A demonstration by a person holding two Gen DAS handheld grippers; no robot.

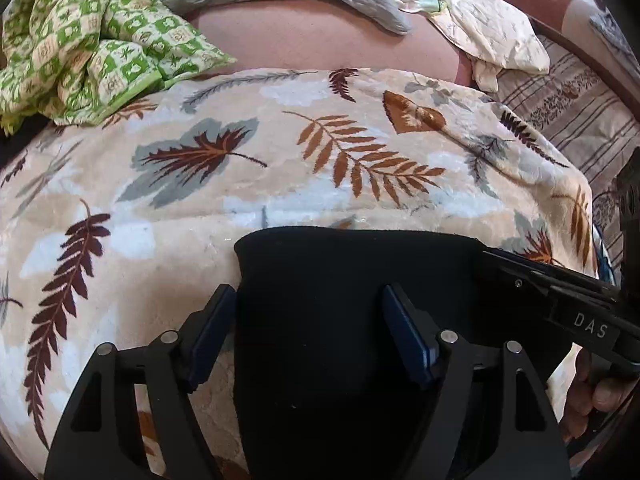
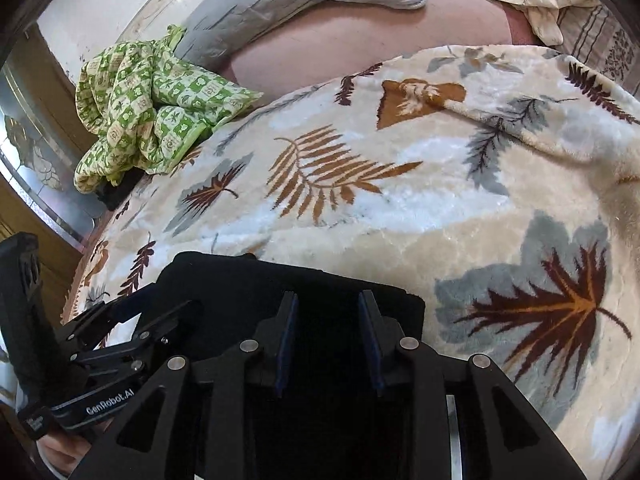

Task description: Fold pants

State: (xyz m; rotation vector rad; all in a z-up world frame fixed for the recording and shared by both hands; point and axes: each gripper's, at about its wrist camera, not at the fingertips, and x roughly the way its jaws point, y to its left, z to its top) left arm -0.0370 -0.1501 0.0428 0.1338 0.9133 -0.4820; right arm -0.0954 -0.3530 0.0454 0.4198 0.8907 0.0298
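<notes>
Left claw (image 1: 308,340) apart, right claw (image 2: 328,344) narrowly apart, over folded black pants (image 1: 360,264); contact unclear.

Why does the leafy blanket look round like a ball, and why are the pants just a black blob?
Left wrist view: the fisheye lens bulges the leaf blanket and darkens the corners; the black pants show no folds. Right wrist view: same bulge, sharp picture, soft daylight, and a pale sheen on the blanket's plush.
</notes>
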